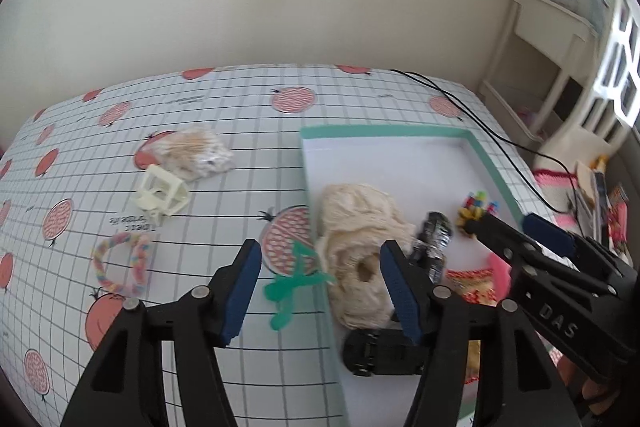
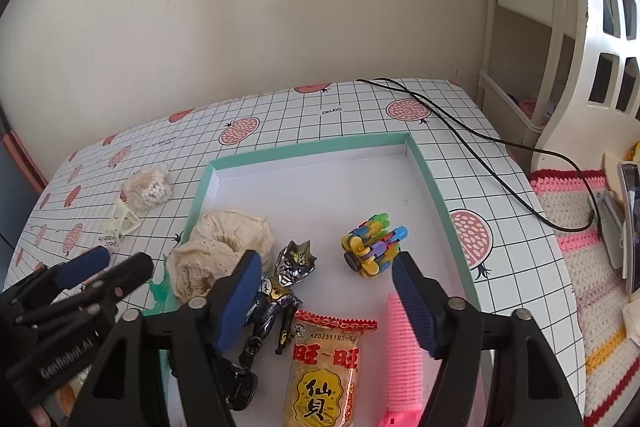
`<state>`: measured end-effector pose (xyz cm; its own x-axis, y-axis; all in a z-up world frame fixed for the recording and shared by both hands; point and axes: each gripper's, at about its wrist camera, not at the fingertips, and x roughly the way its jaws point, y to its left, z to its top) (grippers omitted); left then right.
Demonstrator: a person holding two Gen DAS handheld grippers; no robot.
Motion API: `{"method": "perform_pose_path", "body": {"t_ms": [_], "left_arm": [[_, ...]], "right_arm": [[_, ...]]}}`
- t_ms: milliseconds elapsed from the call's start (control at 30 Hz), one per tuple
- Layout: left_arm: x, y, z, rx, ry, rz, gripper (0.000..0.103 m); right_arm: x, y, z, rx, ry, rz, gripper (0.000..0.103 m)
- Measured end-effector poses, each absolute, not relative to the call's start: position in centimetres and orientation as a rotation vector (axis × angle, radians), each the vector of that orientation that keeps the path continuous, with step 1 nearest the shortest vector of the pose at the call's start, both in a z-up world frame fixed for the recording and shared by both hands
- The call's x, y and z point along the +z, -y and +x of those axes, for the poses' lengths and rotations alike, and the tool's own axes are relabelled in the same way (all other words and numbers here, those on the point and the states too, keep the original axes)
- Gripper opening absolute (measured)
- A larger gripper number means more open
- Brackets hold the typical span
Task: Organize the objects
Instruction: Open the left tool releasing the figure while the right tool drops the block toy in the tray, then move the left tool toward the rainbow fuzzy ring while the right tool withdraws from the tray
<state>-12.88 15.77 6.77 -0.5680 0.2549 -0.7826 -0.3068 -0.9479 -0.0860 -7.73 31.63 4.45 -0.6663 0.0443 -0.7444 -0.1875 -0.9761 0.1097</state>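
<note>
1. The tray (image 2: 424,163) lies on the desk (image 2: 280,119).
2. In the tray: cloth bundle (image 2: 224,247) at left, toy figure (image 2: 280,287) beside it, block toy (image 2: 372,247) to the right.
3. The snack packet (image 2: 324,367) and comb (image 2: 404,359) lie nearest the camera.
4. Left of the tray on the desk: cotton swabs (image 2: 148,187), plastic frame (image 2: 122,221), rope ring (image 1: 120,263).

A black cable (image 2: 472,135) trails off the checked tablecloth (image 2: 304,119) toward a crocheted blanket (image 2: 580,251). Behind the tablecloth stands a cream shelf (image 2: 520,39) against the wall (image 2: 240,7).
</note>
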Motion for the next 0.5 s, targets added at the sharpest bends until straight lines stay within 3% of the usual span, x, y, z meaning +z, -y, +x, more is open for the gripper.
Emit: {"method": "perform_pose_path", "body": {"t_ms": [33,133,333,433,500], "left_arm": [[6.7,-15.3,-13.1,2.549,-0.066,-1.255,0.064],[6.3,-14.1,-13.8,2.589,-0.017,-1.272,0.082],[5.8,-12.2,-14.3,2.639,0.057,-1.299,0.085],[5.5,-11.5,-14.5,2.66,0.066,-1.31,0.097],[5.4,-11.2,-14.6,2.667,0.078,-1.313,0.097]], "right_arm": [[4.4,-31.6,-7.8,2.744,-0.264,-1.22,0.077],[4.3,-31.3,-7.8,2.744,-0.247,-1.226,0.083],[4.0,-30.8,-8.0,2.752,-0.223,-1.243,0.096],[3.9,-30.4,-8.1,2.759,-0.209,-1.254,0.099],[3.8,-30.2,-8.2,2.758,-0.199,-1.264,0.1]]}}
